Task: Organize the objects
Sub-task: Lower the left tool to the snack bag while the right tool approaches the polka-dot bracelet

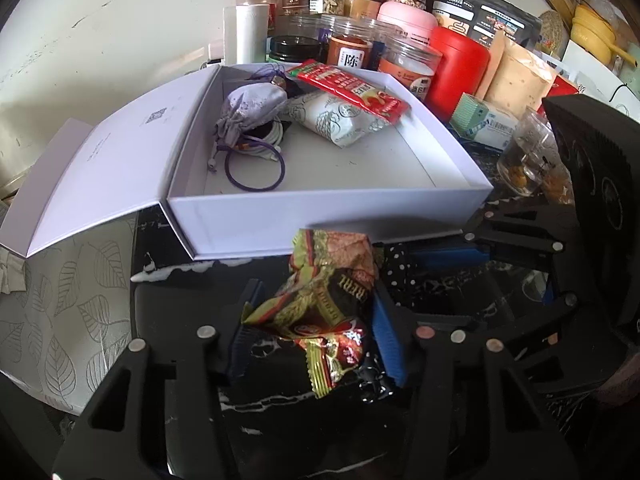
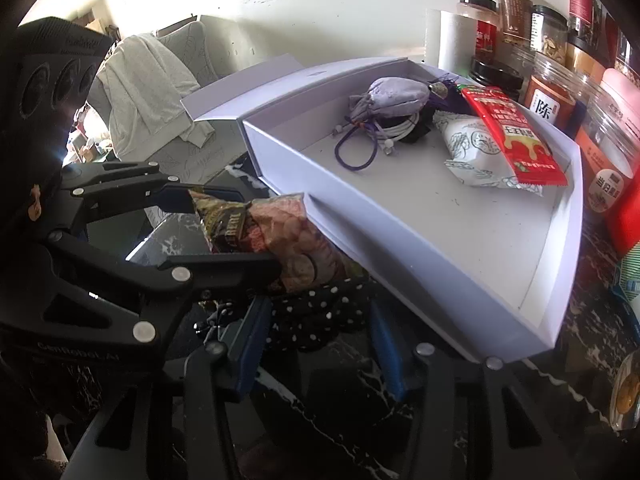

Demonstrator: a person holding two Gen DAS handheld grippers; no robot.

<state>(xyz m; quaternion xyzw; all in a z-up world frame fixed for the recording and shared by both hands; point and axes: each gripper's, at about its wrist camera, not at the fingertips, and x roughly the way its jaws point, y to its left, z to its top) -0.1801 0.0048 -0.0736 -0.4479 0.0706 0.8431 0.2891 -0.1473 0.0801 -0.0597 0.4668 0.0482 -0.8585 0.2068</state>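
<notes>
An open white box [image 1: 328, 210] [image 2: 400, 240] holds a lilac pouch [image 1: 252, 110] [image 2: 394, 98], a purple hair tie [image 1: 256, 176], a white patterned packet [image 1: 340, 120] [image 2: 476, 152] and a red sachet [image 1: 352, 90] [image 2: 516, 136]. My left gripper [image 1: 316, 332] [image 2: 236, 228] is shut on a crumpled snack packet [image 1: 328, 300] [image 2: 276, 240] just in front of the box. My right gripper [image 2: 320, 340] [image 1: 440, 252] sits around a black polka-dot cloth [image 2: 320, 320] [image 1: 396, 268] on the dark marble table, jaws apart.
Several jars and tins [image 1: 348, 20] [image 2: 560, 60] crowd behind and right of the box. A glass cup [image 1: 528, 156] stands at the right. The box lid [image 1: 108, 168] lies open to the left. A chair with draped cloth [image 2: 152, 92] stands beyond the table.
</notes>
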